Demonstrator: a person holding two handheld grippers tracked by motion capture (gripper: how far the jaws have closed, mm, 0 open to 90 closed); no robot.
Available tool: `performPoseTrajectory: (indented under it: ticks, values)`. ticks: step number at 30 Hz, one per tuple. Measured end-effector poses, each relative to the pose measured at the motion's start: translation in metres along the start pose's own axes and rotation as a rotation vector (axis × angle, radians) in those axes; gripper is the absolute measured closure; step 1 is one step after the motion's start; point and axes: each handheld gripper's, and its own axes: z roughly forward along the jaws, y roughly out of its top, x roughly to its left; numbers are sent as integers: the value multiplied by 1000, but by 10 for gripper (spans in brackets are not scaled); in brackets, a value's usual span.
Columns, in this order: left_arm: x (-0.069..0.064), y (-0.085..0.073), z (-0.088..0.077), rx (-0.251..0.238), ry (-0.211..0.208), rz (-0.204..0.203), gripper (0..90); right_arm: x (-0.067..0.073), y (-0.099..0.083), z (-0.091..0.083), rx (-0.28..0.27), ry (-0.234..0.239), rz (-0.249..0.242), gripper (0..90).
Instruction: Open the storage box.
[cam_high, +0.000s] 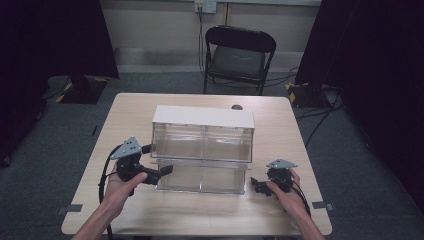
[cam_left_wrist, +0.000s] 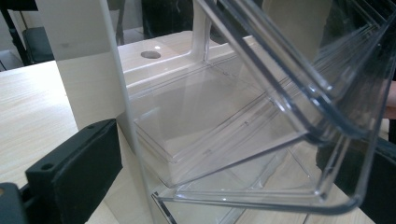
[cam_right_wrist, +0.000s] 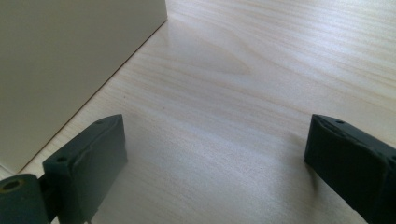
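A clear two-tier bin organizer (cam_high: 202, 142) with a white top (cam_high: 202, 116) stands mid-table. Its lower clear bin (cam_high: 202, 177) is tilted out toward the front. My left gripper (cam_high: 161, 159) is at the organizer's front left corner, open. In the left gripper view the tilted bin (cam_left_wrist: 261, 140) lies between the wide-spread jaws of the left gripper (cam_left_wrist: 224, 172), and I cannot tell whether they touch it. My right gripper (cam_high: 257, 186) rests low at the organizer's right front, open. In the right gripper view, the right gripper (cam_right_wrist: 219, 163) has bare wood between its jaws and the white side wall (cam_right_wrist: 60, 60) at left.
The wooden table (cam_high: 280, 125) has a small round hole (cam_high: 237, 107) behind the organizer. A black folding chair (cam_high: 237, 55) stands beyond the far edge. Dark curtains hang on both sides, and cables lie on the floor at right.
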Motion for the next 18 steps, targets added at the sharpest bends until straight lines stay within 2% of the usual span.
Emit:
performPoseTrajectory:
  ticks: [18]
  values:
    - [1, 0, 0, 1, -3, 0, 0, 0, 0, 0, -2, 1, -3, 51]
